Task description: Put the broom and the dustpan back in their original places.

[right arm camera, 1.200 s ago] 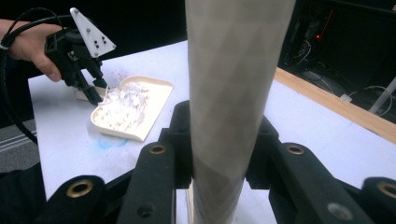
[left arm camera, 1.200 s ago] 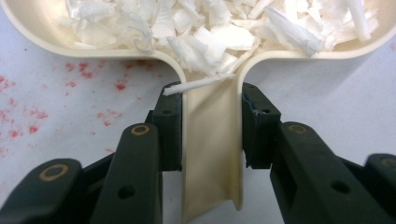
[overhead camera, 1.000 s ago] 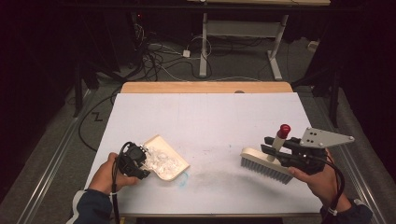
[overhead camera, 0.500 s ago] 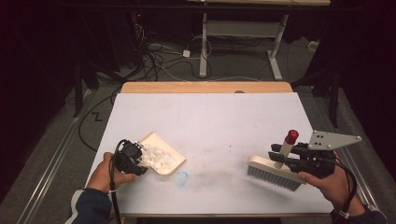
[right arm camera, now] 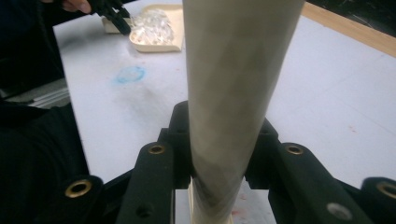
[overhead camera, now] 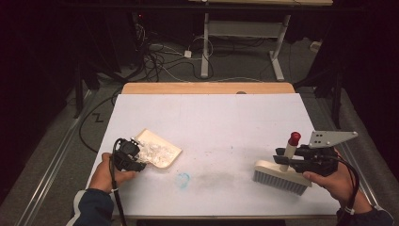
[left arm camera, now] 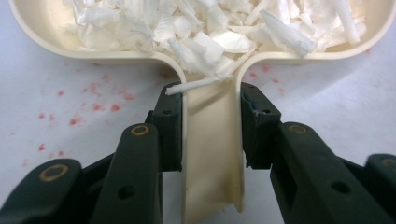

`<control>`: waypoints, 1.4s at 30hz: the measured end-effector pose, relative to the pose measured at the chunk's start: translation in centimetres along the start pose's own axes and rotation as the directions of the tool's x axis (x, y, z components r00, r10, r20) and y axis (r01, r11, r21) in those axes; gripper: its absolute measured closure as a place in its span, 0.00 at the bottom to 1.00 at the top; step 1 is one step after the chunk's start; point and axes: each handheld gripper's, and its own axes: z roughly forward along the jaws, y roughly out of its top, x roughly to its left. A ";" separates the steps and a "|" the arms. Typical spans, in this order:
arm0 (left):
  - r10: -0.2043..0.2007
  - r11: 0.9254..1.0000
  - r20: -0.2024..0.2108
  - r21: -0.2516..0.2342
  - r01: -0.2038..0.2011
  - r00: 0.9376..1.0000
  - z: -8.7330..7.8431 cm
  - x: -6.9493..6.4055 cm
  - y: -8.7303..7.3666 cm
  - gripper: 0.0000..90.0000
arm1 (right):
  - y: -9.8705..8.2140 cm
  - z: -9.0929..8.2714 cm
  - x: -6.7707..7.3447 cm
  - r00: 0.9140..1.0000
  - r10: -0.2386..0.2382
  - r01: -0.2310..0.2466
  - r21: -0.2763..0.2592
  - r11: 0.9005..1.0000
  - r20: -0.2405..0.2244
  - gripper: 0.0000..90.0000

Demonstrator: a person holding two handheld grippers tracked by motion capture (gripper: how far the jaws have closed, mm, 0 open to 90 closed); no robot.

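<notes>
Two grippers work over the white table (overhead camera: 211,122): the left gripper (overhead camera: 128,155), at the near left, has its jaws clamped on the handle of a cream dustpan (overhead camera: 162,153) heaped with white paper shreds (left arm camera: 196,28). At the near right, the right gripper (overhead camera: 301,162) pinches the cream handle of a hand brush (overhead camera: 280,175), whose bristles rest on the table. Between them, near the front edge, lies a blue smudge (overhead camera: 182,180).

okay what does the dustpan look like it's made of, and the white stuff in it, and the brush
The dustpan looks like cream moulded plastic: thin smooth walls, slight sheen. The white bits in it look like shredded paper, matte and torn-edged, though thin plastic can't be ruled out. The brush has a cream block and handle, probably plastic too, a red cap and pale, likely synthetic bristles.
</notes>
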 end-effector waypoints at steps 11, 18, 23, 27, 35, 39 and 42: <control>-0.127 0.990 -0.009 -0.060 0.126 0.992 -0.1 1.0 -0.6 0.67 | -0.2 0.9 -3.1 0.998 0.064 -0.064 -0.010 0.998 -0.006 0.79; -0.147 0.987 0.003 -0.065 0.147 0.989 0.0 0.8 -0.8 0.67 | 0.2 2.0 -4.6 0.997 0.079 -0.079 -0.017 0.997 0.008 0.77; -0.150 0.986 0.027 -0.069 0.151 0.988 0.0 0.4 -0.9 0.64 | 0.7 2.9 -5.1 0.997 0.079 -0.079 -0.012 0.997 0.026 0.76; -0.126 0.990 0.040 -0.059 0.128 0.991 -0.1 -0.5 -0.9 0.60 | 1.1 3.4 -5.4 0.996 0.079 -0.078 -0.014 0.997 0.042 0.76; -0.072 0.996 0.042 -0.051 0.074 0.997 -0.6 -2.3 -1.4 0.52 | 1.7 4.5 -5.7 0.992 0.081 -0.079 -0.015 0.997 0.094 0.74; -0.044 0.998 0.045 -0.050 0.046 0.998 -0.7 -2.9 -1.4 0.52 | 1.8 4.9 -5.9 0.989 0.085 -0.083 -0.020 0.996 0.120 0.75; -0.021 0.998 0.033 -0.052 0.023 0.999 -0.8 -3.2 -1.4 0.50 | 1.9 5.1 -6.0 0.985 0.091 -0.088 -0.028 0.996 0.144 0.75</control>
